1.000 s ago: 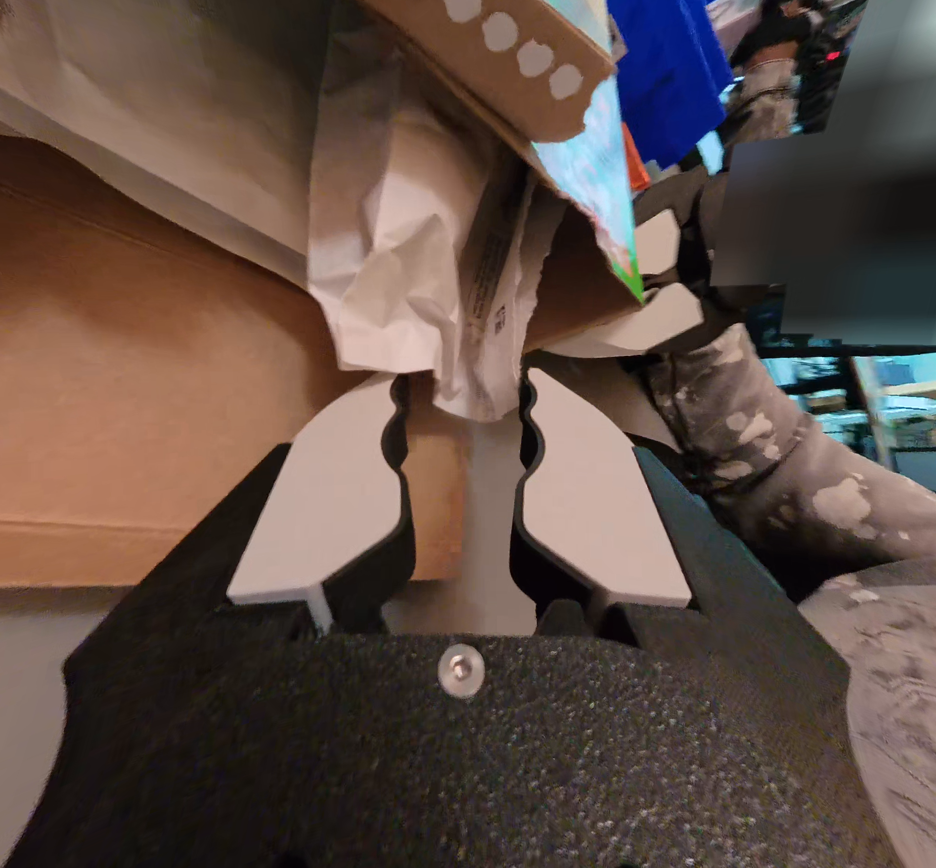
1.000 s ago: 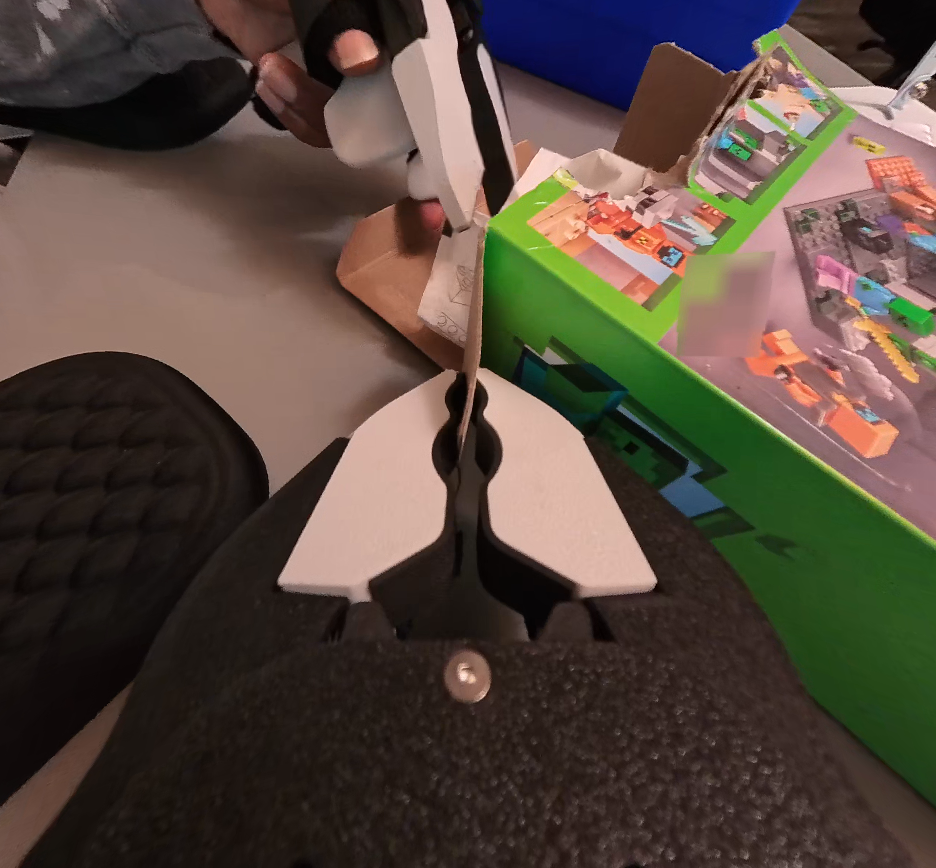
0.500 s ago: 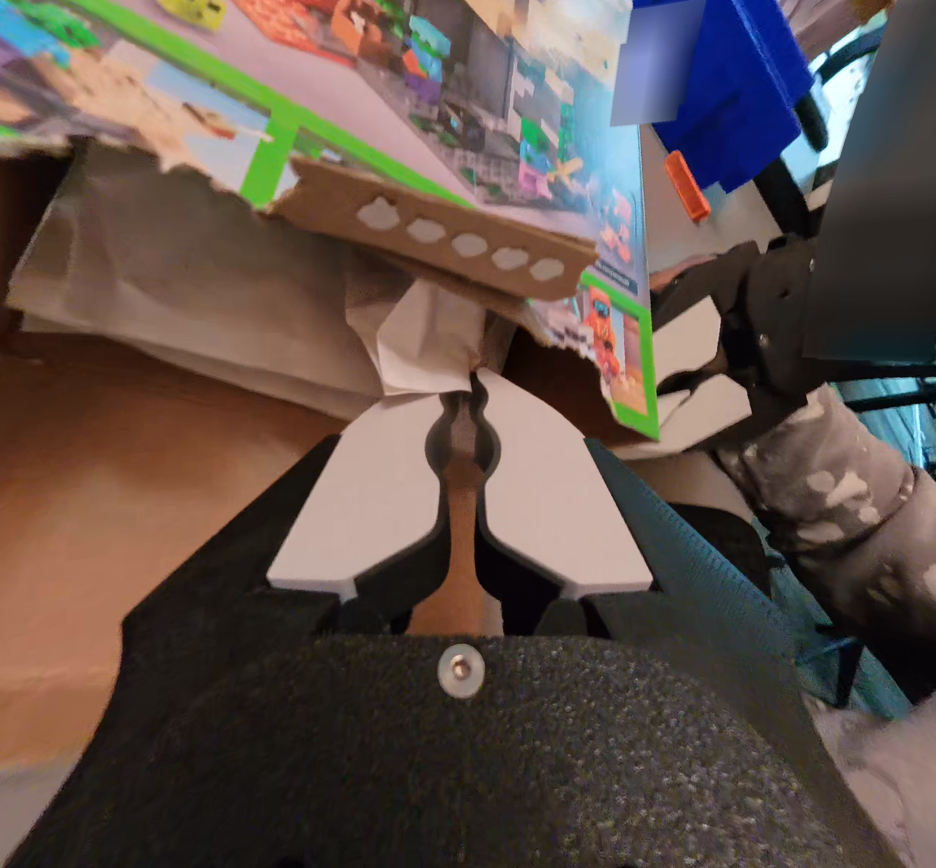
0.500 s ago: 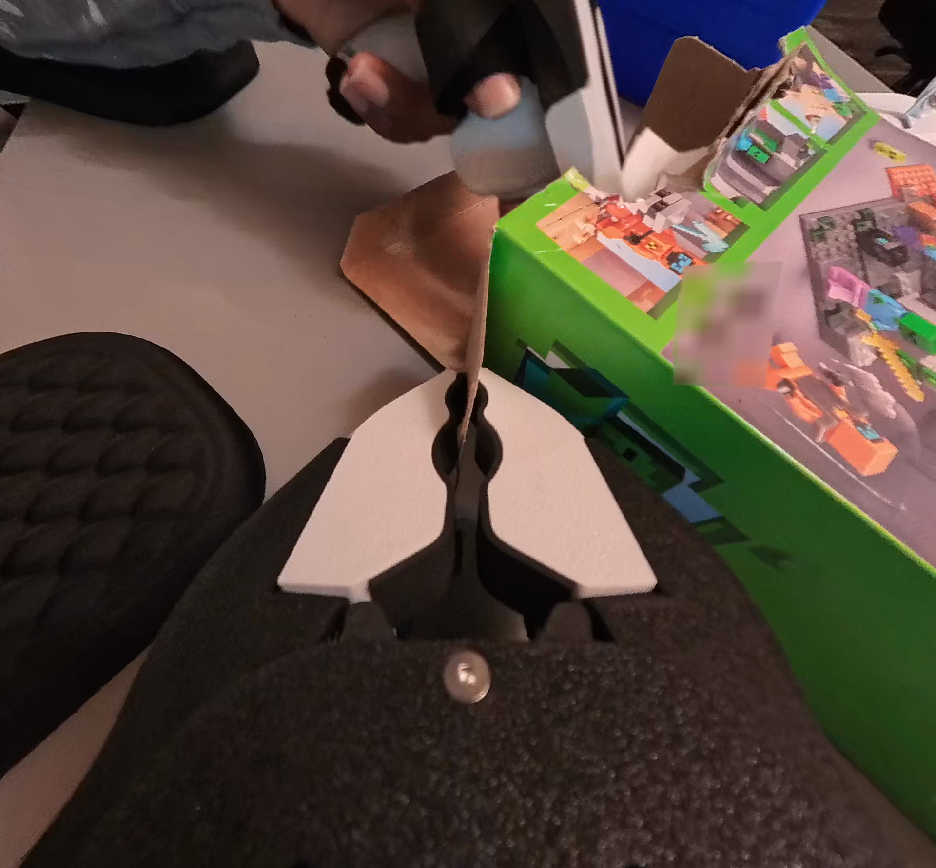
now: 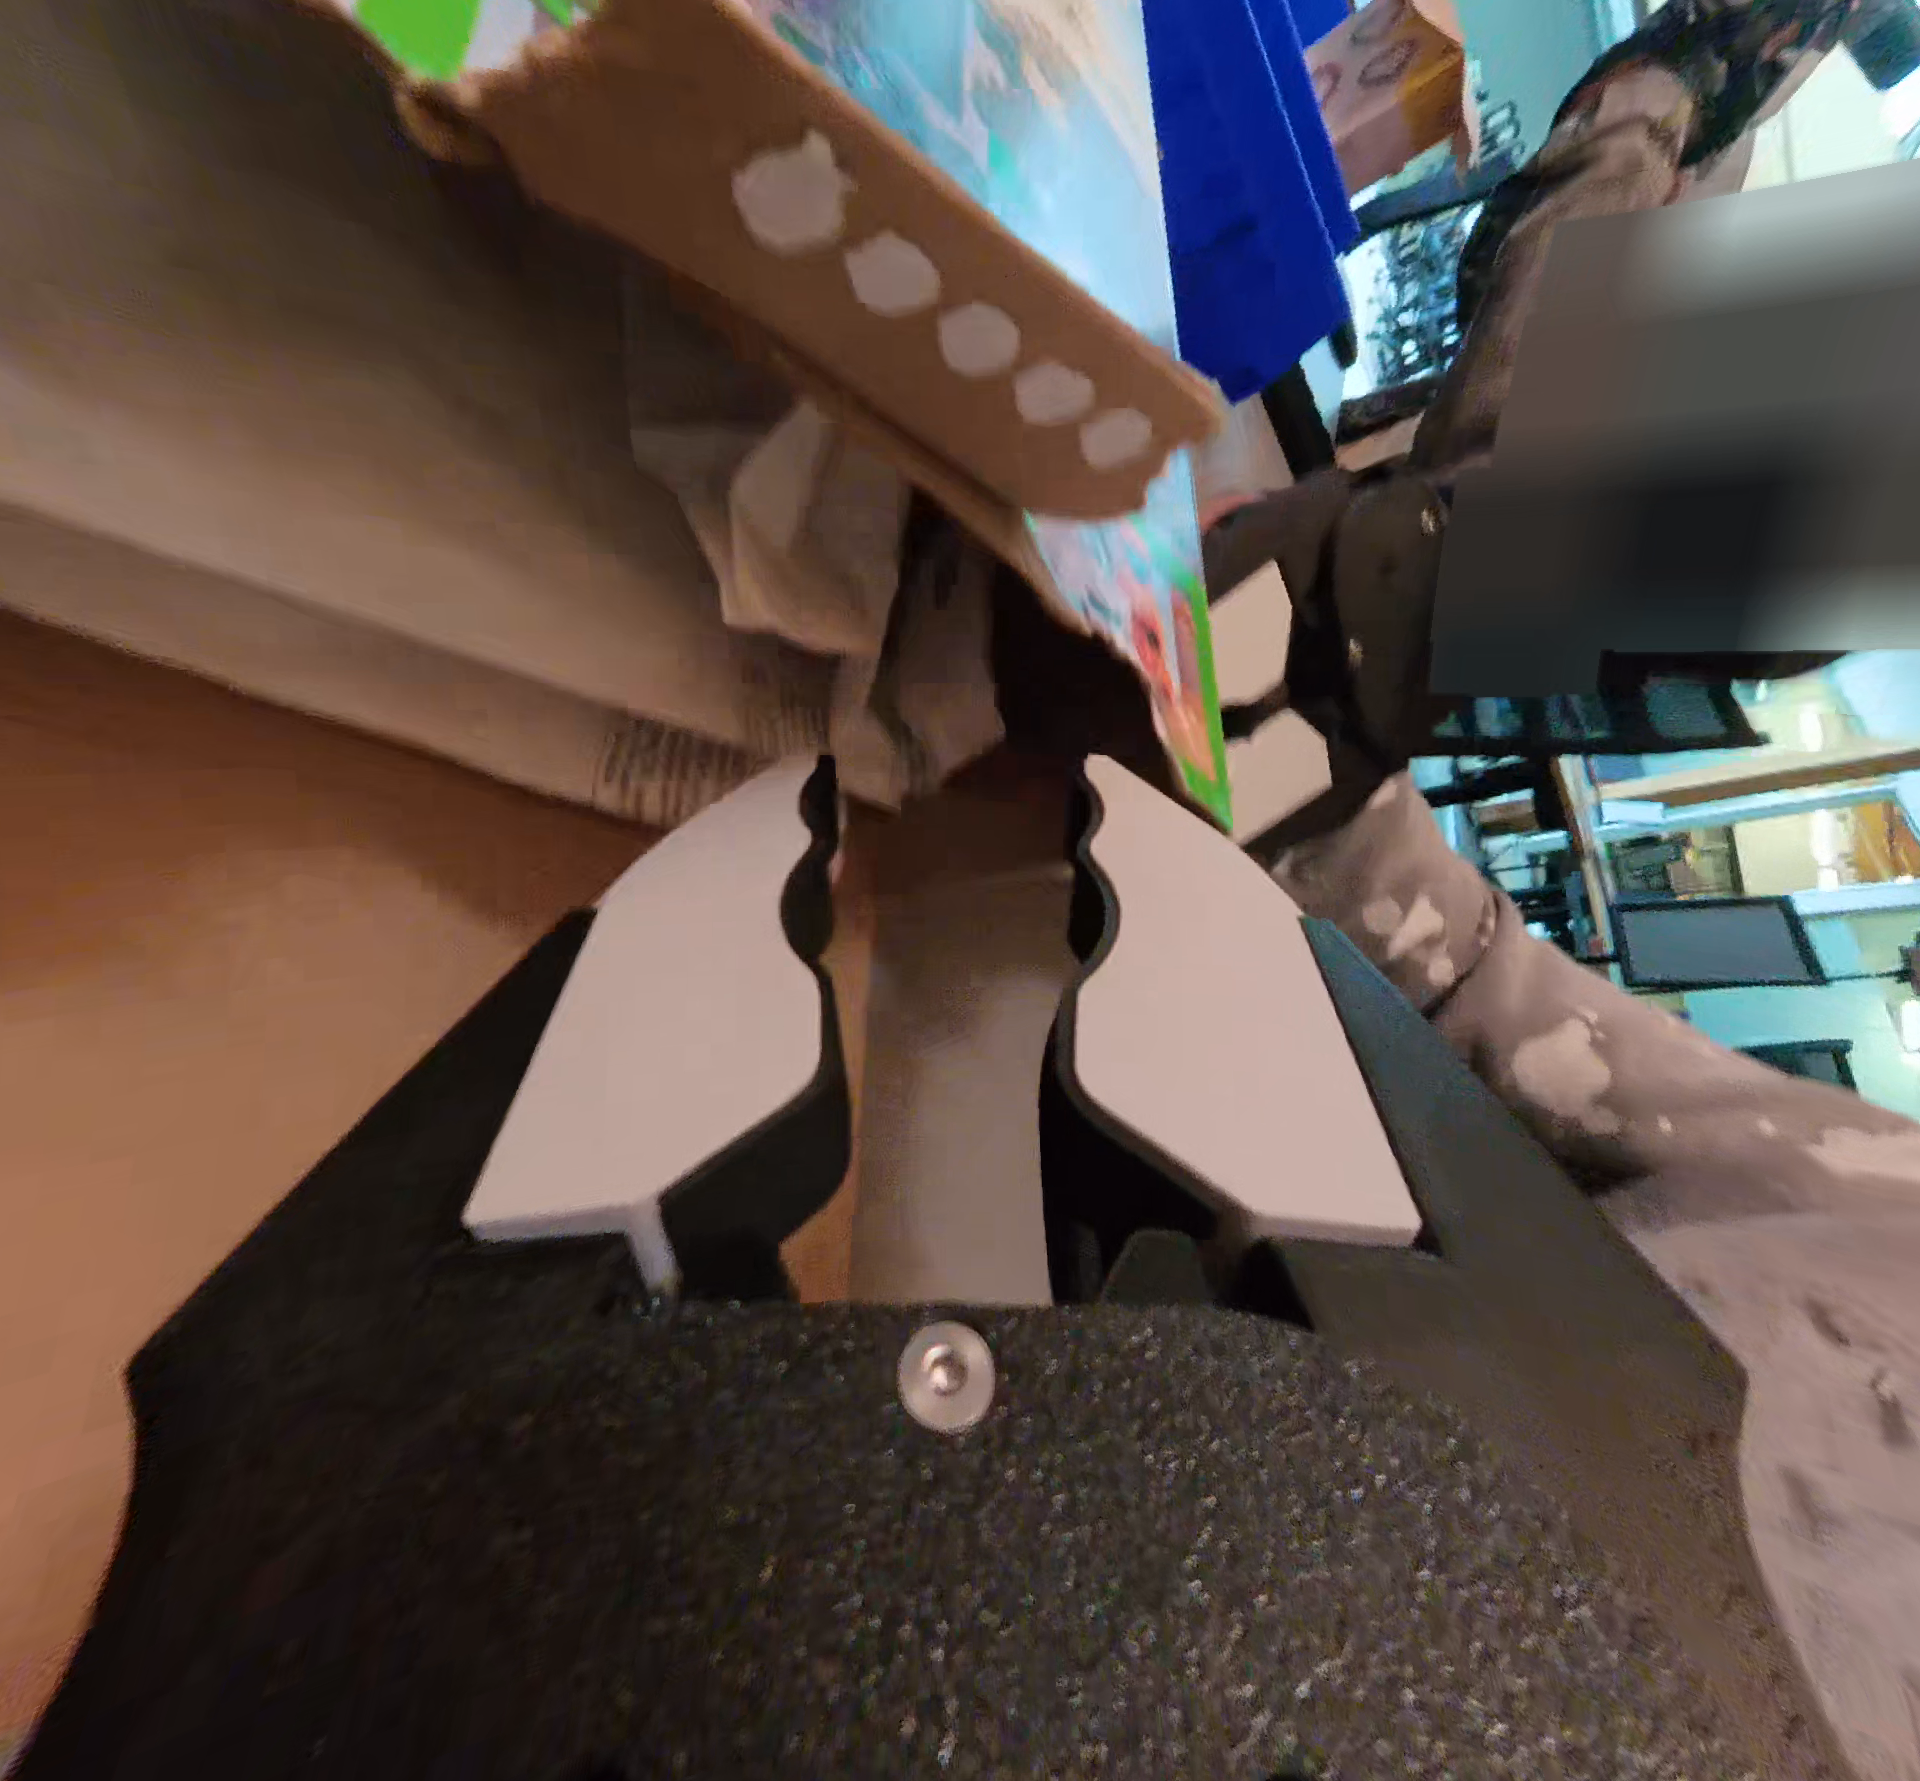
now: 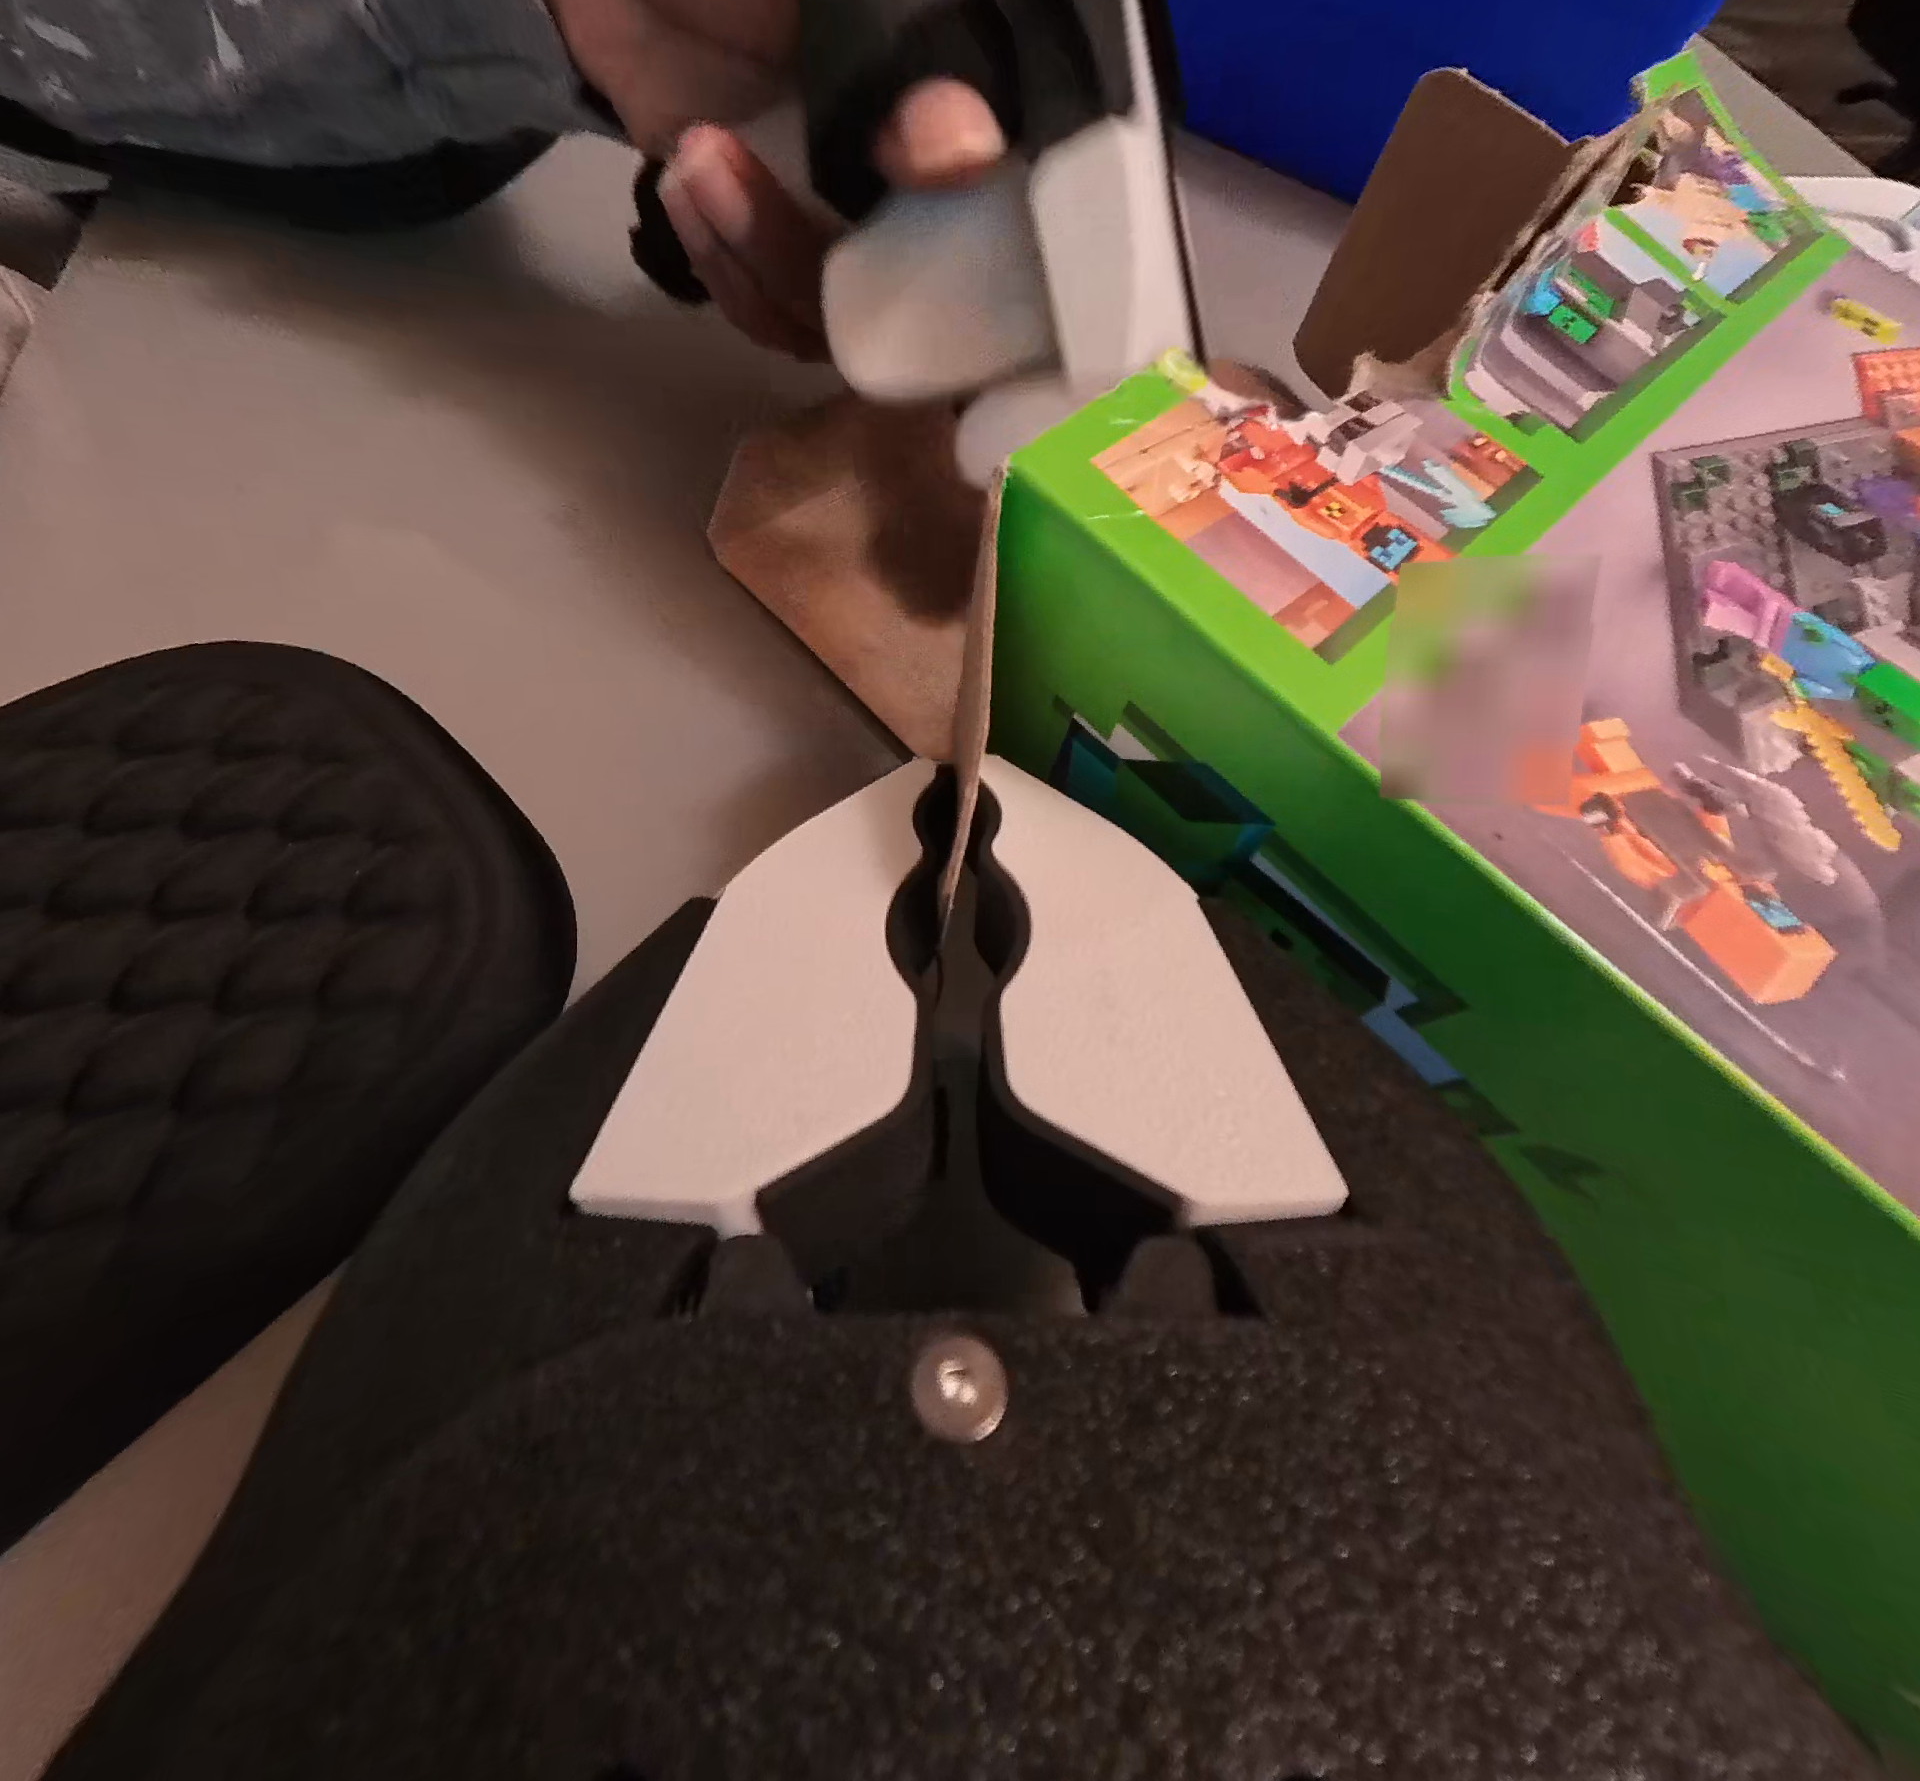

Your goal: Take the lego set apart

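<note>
A: Two grippers. Left gripper point(image 5: 951, 786): jaws apart again, closed half a second ago, empty, at the paper bag point(image 5: 821, 536) in the lego box point(image 6: 1455, 692).

B: Right gripper point(image 6: 961, 786): still clamped on the side flap point(image 6: 977, 651). Bag likely slipped; regrasp needed.

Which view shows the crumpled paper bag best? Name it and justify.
The left wrist view: the crumpled paper bag pokes out of the lego box's torn end, just ahead of the left gripper's open jaws. The right wrist view shows only the box's outside; the bag is hidden there.
</note>
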Action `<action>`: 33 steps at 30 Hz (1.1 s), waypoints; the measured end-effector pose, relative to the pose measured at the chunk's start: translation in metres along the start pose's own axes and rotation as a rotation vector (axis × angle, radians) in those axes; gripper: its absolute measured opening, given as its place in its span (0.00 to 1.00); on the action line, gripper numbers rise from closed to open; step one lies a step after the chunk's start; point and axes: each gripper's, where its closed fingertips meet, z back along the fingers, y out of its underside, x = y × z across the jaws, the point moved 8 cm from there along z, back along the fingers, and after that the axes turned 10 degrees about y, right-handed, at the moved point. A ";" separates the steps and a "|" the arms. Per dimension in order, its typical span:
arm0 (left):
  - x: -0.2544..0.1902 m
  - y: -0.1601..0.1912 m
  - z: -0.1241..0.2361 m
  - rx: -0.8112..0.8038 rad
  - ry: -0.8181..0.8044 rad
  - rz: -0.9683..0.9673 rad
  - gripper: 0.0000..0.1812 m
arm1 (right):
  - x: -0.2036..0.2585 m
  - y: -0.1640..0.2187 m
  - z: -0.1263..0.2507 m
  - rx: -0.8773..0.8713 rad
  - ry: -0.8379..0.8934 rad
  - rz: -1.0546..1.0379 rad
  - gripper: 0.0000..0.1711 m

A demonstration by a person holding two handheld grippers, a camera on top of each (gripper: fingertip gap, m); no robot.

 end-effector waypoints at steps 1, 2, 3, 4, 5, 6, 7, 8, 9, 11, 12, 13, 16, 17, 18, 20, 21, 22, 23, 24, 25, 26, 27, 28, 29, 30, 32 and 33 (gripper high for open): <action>-0.002 0.003 0.010 0.013 -0.025 -0.020 0.24 | 0.000 0.001 0.000 0.000 0.000 0.001 0.01; -0.004 0.006 0.023 0.022 -0.065 -0.057 0.24 | 0.000 0.001 0.000 0.000 -0.002 0.000 0.01; -0.007 0.008 0.036 0.026 -0.114 -0.109 0.23 | 0.000 0.001 0.001 0.000 -0.005 0.000 0.01; -0.008 0.009 0.052 0.017 -0.180 -0.176 0.21 | -0.001 0.001 0.001 0.001 -0.008 -0.001 0.01; -0.008 0.007 0.069 -0.004 -0.271 -0.260 0.20 | -0.001 0.001 0.001 0.001 -0.010 0.000 0.01; -0.005 0.004 0.087 -0.020 -0.383 -0.359 0.20 | -0.002 0.001 0.002 0.003 -0.012 0.004 0.01; 0.002 -0.001 0.105 -0.032 -0.521 -0.462 0.20 | -0.002 0.001 0.003 0.005 -0.014 0.009 0.01; 0.011 -0.006 0.121 -0.041 -0.647 -0.555 0.22 | -0.003 0.001 0.004 0.007 -0.018 0.012 0.01; 0.022 -0.010 0.130 -0.045 -0.701 -0.620 0.24 | -0.003 0.001 0.004 0.009 -0.024 0.014 0.01; 0.042 -0.017 0.131 -0.043 -0.664 -0.669 0.33 | -0.005 0.003 0.006 0.018 -0.038 0.020 0.01; 0.051 -0.019 0.126 -0.028 -0.625 -0.688 0.35 | -0.006 0.004 0.006 0.018 -0.046 0.021 0.01; 0.059 -0.022 0.120 -0.014 -0.603 -0.719 0.35 | -0.007 0.004 0.007 0.020 -0.055 0.019 0.01; 0.075 -0.034 0.096 0.056 -0.564 -0.827 0.29 | -0.011 0.007 0.009 0.036 -0.091 0.002 0.01; 0.077 -0.035 0.089 0.107 -0.535 -0.868 0.17 | -0.013 0.007 0.010 0.043 -0.098 -0.009 0.01; 0.077 -0.035 0.084 0.161 -0.522 -0.914 0.02 | -0.015 0.007 0.012 0.054 -0.096 -0.017 0.01; 0.073 -0.037 0.083 0.178 -0.545 -0.862 0.01 | -0.020 0.008 0.016 0.079 -0.071 -0.027 0.01; 0.069 -0.036 0.086 0.179 -0.532 -0.814 0.01 | -0.024 0.008 0.020 0.088 -0.060 -0.042 0.00; 0.064 -0.033 0.091 0.181 -0.530 -0.802 0.01 | -0.028 0.008 0.025 0.090 -0.043 -0.057 0.01; 0.060 -0.028 0.095 0.187 -0.535 -0.799 0.01 | -0.032 0.009 0.029 0.091 -0.014 -0.071 0.00; 0.055 -0.020 0.099 0.199 -0.540 -0.796 0.01 | -0.038 0.011 0.033 0.099 0.024 -0.082 0.00; 0.049 -0.012 0.101 0.210 -0.537 -0.793 0.01 | -0.045 0.013 0.036 0.110 0.068 -0.094 0.01; 0.043 -0.004 0.103 0.219 -0.528 -0.790 0.01 | -0.054 0.015 0.039 0.114 0.117 -0.112 0.01; 0.037 0.003 0.104 0.224 -0.515 -0.788 0.01 | -0.062 0.016 0.041 0.109 0.173 -0.135 0.01; 0.029 0.010 0.104 0.222 -0.495 -0.785 0.01 | -0.070 0.015 0.041 0.099 0.230 -0.159 0.01; 0.022 0.016 0.104 0.223 -0.478 -0.790 0.01 | -0.077 0.013 0.040 0.088 0.280 -0.178 0.02; 0.015 0.022 0.103 0.232 -0.472 -0.802 0.01 | -0.080 0.010 0.037 0.080 0.312 -0.194 0.02; 0.018 0.032 0.102 0.273 -0.506 -0.813 0.01 | -0.081 0.012 0.025 0.124 0.331 -0.218 0.01; 0.028 0.036 0.103 0.295 -0.540 -0.811 0.01 | -0.078 0.017 0.015 0.168 0.323 -0.221 0.01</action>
